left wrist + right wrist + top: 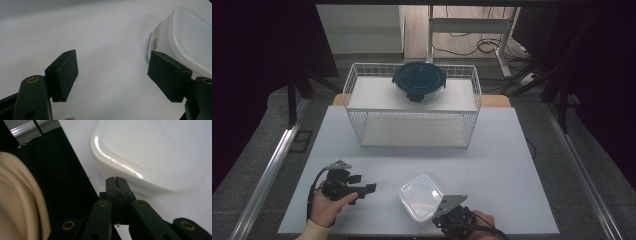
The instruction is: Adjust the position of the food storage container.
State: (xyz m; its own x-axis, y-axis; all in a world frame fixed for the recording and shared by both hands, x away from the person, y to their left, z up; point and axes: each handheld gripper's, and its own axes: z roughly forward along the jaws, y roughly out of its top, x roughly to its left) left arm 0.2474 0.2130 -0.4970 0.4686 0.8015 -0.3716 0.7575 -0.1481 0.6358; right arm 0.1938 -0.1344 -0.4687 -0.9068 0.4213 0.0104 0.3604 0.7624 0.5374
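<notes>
A clear plastic container [419, 195] with its lid on lies near the table's front edge. Left of it my left gripper [363, 183] stands open and points toward the container, a short gap away. In the left gripper view the container [190, 37] sits just beyond the right pad [170, 75], and only bare table lies between the jaws of that gripper [112, 65]. My right gripper [441, 210] is at the container's near right corner. Its jaws [116, 180] are shut on nothing, tips just short of the container's rim [155, 152].
A white wire basket [412, 102] stands at the back of the white table [492, 160]. A round container with a dark blue lid [419, 80] rests on its upper shelf. A cream sleeve [20, 195] and the table's front edge lie close behind the right gripper.
</notes>
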